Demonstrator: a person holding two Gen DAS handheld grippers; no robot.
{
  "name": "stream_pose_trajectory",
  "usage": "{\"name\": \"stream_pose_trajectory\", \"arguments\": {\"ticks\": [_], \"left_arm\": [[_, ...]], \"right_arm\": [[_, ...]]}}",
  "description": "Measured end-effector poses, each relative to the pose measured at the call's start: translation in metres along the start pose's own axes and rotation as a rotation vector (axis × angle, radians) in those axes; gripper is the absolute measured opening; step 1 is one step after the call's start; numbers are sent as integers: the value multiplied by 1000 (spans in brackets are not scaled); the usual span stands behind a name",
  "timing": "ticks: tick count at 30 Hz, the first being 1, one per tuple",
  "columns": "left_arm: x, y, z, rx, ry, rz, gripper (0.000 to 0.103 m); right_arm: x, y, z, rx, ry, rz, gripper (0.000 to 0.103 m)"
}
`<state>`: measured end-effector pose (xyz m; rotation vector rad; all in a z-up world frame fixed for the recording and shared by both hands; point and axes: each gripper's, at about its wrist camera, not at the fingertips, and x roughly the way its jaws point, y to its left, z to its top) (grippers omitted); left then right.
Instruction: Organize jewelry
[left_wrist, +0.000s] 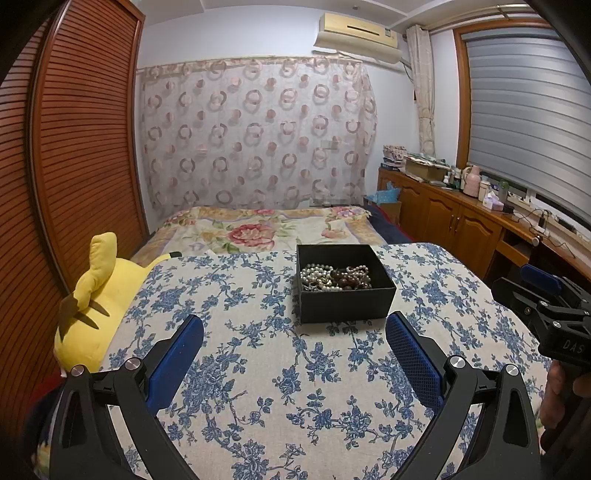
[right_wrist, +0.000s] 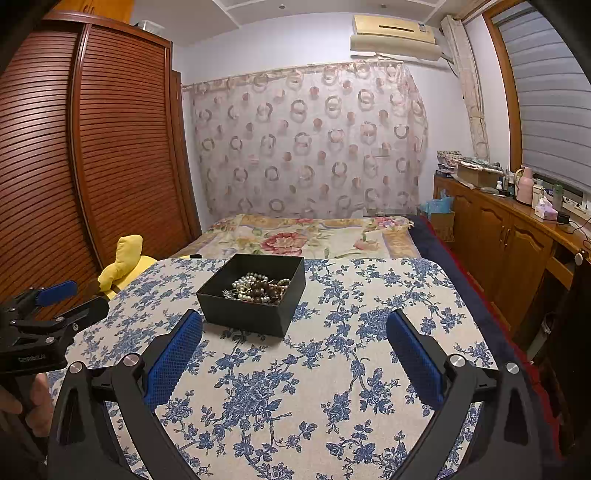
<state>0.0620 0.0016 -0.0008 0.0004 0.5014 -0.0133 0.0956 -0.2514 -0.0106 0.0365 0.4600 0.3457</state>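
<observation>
A black open box (left_wrist: 345, 301) sits on the blue-flowered tablecloth (left_wrist: 258, 369). It holds a tangle of jewelry (left_wrist: 334, 277): pearl strands and dark brown beads. The box (right_wrist: 251, 314) and the jewelry (right_wrist: 258, 288) also show in the right wrist view. My left gripper (left_wrist: 294, 332) is open and empty, just short of the box. My right gripper (right_wrist: 294, 332) is open and empty, near the box's right front. Each gripper shows at the edge of the other's view, the right one (left_wrist: 546, 295) and the left one (right_wrist: 55, 299).
A yellow plush toy (left_wrist: 99, 295) lies off the table's left edge. A bed with a floral cover (left_wrist: 258, 229) stands behind the table. A louvred wooden wardrobe (left_wrist: 74, 147) is on the left and a wooden cabinet (left_wrist: 461, 218) with bottles on the right.
</observation>
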Motion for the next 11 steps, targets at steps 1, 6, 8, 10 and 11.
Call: {"name": "stream_pose_trajectory", "arguments": {"ticks": [1,6,8,10,11], "left_arm": [[-1,0,0,1,0,1,95],[-1,1,0,1,0,2,95],[-1,0,0,1,1,2,95],[-1,0,0,0,-1,0,95],[-1,1,0,0,-2,-1,95]], "right_arm": [[0,-1,0,0,-1,0,100],[0,-1,0,0,1,1,100],[0,-1,0,0,-1,0,100],[0,-1,0,1,-1,0,100],[0,0,0,0,-1,-1,100]]}}
